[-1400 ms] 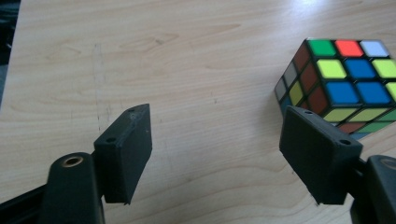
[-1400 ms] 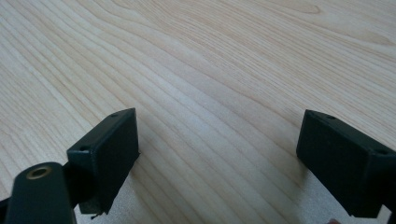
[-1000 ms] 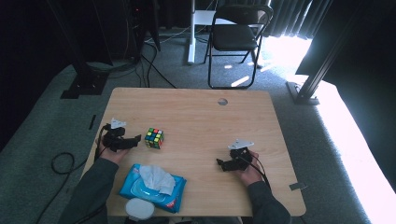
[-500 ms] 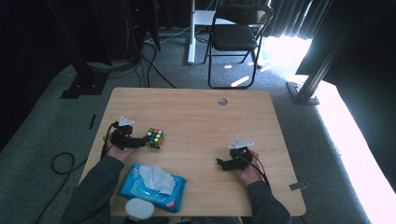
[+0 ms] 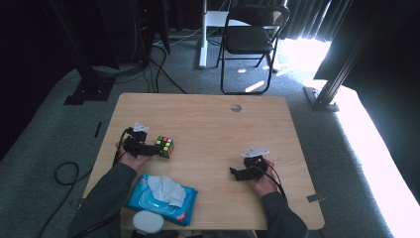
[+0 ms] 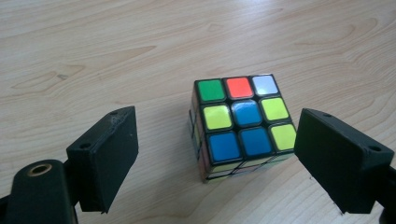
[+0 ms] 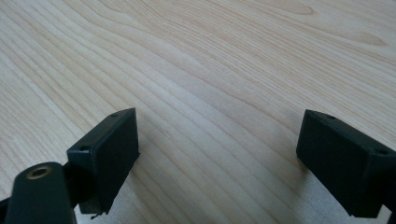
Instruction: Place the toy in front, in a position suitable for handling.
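A scrambled colour cube stands on the left part of the wooden table. My left gripper lies just left of it, pointing at it. In the left gripper view the cube sits between the jaw tips and slightly ahead of them, nearer the right jaw, with neither pad pressing on it. The jaws of the left gripper have just been opening and stand wide. My right gripper rests at the right front of the table, and the right gripper view shows it open over bare wood.
A blue pack of wet wipes with a tissue sticking out lies at the front left, with a white round lid at the table's front edge. A cable hole is near the far edge. A folding chair stands beyond the table.
My left gripper has slid right toward the cube until its jaw tips flank the cube. The cube and the right gripper have stayed in place.
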Motion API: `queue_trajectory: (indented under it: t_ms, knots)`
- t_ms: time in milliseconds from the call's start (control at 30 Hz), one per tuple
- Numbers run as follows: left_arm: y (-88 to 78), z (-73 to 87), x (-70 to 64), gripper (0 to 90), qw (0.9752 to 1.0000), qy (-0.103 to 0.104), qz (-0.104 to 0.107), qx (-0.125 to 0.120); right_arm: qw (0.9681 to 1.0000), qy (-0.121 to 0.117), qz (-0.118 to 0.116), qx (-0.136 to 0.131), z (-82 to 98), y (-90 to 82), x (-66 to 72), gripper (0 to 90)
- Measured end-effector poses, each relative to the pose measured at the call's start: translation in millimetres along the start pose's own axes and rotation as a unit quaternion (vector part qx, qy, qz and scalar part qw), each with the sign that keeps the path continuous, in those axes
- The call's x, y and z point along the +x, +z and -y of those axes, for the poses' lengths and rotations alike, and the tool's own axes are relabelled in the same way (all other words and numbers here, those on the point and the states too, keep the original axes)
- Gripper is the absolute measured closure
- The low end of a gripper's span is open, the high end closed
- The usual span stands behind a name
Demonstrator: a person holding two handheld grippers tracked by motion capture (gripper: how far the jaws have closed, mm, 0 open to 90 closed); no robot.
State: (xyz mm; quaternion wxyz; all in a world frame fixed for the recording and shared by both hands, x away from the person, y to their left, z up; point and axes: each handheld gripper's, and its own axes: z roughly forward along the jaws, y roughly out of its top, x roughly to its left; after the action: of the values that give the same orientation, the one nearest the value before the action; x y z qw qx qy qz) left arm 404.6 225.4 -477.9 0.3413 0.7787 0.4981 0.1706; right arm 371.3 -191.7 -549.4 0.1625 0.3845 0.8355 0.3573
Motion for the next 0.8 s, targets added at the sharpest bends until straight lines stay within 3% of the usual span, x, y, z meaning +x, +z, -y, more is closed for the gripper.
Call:
queue_trajectory:
  t_ms: [300, 800]
  knots:
    - [9.9, -5.4, -9.7, 14.2, 0.9998, 0.013, 0.005, 0.016, 1.0000, 0.001, 0.001, -0.001, -0.3, 0.4, -0.3, 12.7]
    - [22.2, -8.6, -11.1, 14.3, 0.9994, 0.009, 0.002, 0.032, 1.0000, 0.000, 0.001, 0.000, -0.4, 0.5, -0.5, 12.7]
